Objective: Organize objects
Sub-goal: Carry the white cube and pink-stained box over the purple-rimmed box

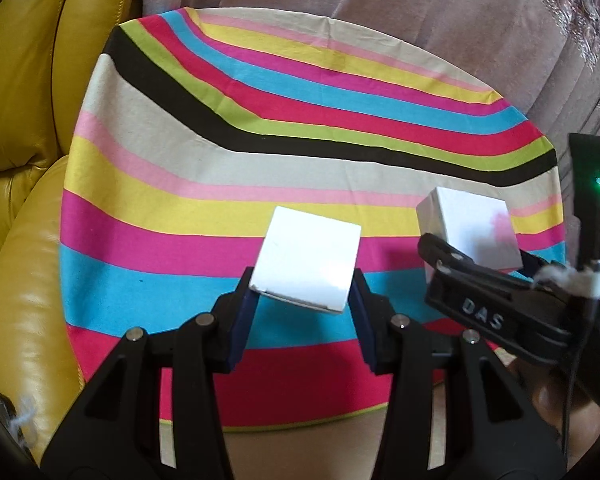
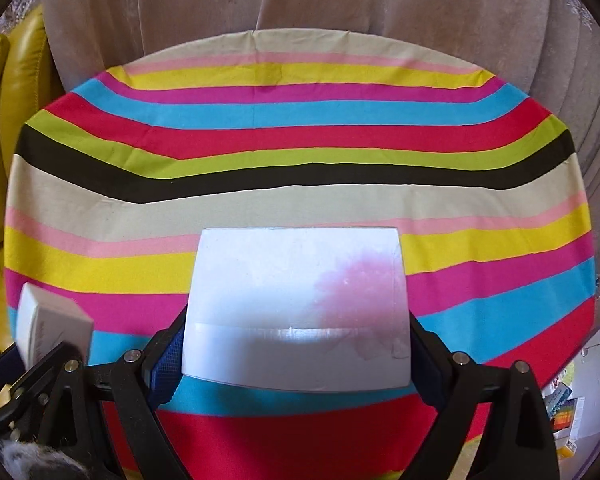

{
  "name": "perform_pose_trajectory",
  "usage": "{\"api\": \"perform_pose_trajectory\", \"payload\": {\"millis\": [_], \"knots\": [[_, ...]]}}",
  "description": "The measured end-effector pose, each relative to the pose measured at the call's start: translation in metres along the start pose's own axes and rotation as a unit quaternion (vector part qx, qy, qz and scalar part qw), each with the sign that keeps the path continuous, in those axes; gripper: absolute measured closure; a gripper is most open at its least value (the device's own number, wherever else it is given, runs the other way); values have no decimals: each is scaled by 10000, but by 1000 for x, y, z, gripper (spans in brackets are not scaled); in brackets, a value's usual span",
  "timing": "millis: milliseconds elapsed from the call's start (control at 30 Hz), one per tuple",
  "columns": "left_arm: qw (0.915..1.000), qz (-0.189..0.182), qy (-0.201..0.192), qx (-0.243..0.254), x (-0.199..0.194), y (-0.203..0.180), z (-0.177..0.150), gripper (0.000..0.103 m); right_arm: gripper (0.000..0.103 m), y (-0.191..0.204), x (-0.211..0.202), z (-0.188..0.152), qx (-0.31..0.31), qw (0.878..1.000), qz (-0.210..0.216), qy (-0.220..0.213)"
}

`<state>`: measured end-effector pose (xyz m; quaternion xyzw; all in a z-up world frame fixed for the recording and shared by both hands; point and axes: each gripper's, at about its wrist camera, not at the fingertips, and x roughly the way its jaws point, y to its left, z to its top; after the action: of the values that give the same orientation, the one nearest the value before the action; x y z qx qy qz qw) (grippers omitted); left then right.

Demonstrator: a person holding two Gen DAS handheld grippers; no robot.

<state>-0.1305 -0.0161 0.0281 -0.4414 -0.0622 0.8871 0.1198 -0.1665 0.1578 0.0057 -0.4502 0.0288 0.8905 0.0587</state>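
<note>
Left fingers (image 1: 304,300) grasp a plain white box (image 1: 306,264); right fingers (image 2: 296,354), marked "DAS", grasp a pink-stained box (image 2: 296,300)

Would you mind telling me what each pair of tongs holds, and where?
Left tongs clamp the small white box by its sides; right tongs clamp the pink-stained white box likewise.

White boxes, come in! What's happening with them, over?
Left gripper shut on small white box. Right gripper shut on pink-stained white box. Both over the striped round table, nothing in the way.
</note>
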Motion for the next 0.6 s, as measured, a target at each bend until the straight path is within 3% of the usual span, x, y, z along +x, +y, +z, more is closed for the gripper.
{"api": "perform_pose_trajectory", "payload": {"millis": [600], "knots": [[9943,-536,165,907,-6,-116,-20,54,10,-119,-80,-46,574,9979,-237,-165]]}}
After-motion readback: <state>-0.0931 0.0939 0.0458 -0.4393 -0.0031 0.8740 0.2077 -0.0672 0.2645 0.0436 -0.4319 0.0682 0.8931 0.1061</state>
